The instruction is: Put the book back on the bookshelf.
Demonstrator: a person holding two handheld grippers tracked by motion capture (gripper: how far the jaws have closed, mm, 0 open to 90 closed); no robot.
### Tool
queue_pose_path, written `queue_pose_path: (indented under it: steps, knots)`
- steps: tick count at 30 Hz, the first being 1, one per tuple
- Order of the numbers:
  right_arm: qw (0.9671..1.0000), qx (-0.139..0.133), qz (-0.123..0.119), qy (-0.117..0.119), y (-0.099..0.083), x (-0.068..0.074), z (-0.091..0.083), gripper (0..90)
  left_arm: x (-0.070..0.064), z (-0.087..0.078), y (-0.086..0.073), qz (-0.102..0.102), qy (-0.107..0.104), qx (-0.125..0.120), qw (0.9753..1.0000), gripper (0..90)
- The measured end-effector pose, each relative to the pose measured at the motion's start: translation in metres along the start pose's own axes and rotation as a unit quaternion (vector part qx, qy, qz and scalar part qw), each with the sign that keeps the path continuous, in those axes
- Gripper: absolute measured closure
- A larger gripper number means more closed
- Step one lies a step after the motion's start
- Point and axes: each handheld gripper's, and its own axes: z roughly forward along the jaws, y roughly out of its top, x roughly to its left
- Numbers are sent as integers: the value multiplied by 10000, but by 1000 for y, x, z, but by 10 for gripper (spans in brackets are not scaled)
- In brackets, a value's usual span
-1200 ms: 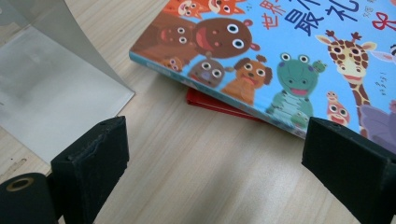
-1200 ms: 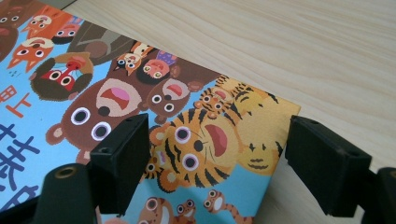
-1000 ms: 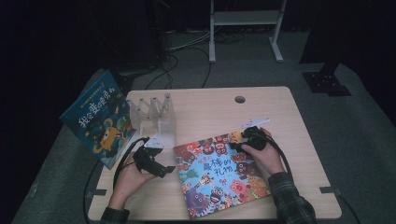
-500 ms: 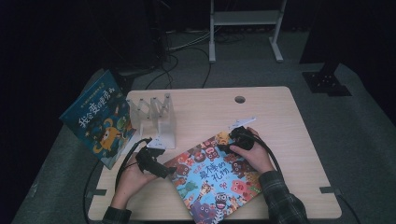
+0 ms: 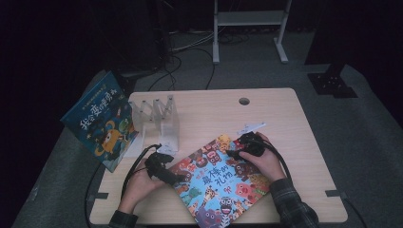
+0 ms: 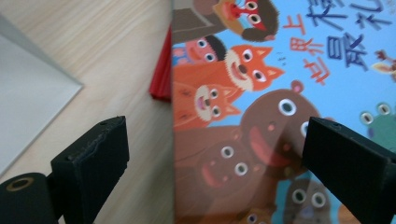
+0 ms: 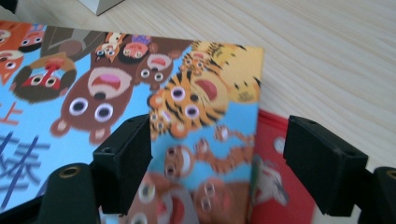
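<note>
A colourful picture book [image 5: 219,183] with cartoon animals lies askew on the wooden table [image 5: 285,118] near the front. My left gripper [image 5: 177,176] is at the book's left edge and is open; in the left gripper view the cover's edge [image 6: 224,140] runs between its jaws [image 6: 215,158], with a red page [image 6: 162,74] showing beneath. My right gripper [image 5: 234,153] is over the book's far corner, open, its jaws [image 7: 224,158] on either side of the tiger corner of the cover [image 7: 205,102], with a red page [image 7: 280,186] underneath.
A clear rack [image 5: 159,118] stands at the table's left rear, its white base [image 6: 28,98] close to my left gripper. A second, blue-covered book [image 5: 100,121] leans off the table's left edge. A white slip [image 5: 252,127] lies behind my right hand, and a cable hole [image 5: 244,101] sits farther back.
The picture book has turned counter-clockwise on the table. My right gripper has moved left and nearer with the book's corner; the left gripper has stayed at the left edge.
</note>
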Motion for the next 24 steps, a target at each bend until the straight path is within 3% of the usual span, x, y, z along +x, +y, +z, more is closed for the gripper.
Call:
queue_pose_path:
  steps: [9,24]
  knots:
    - [9998,-188,45,-43,-32,2,-38,230,-7,7,1,21,-340,37,9994,64]
    - [9992,-343,82,-207,-86,11,-79,228,-8,11,1,-139,-396,25,9991,33]
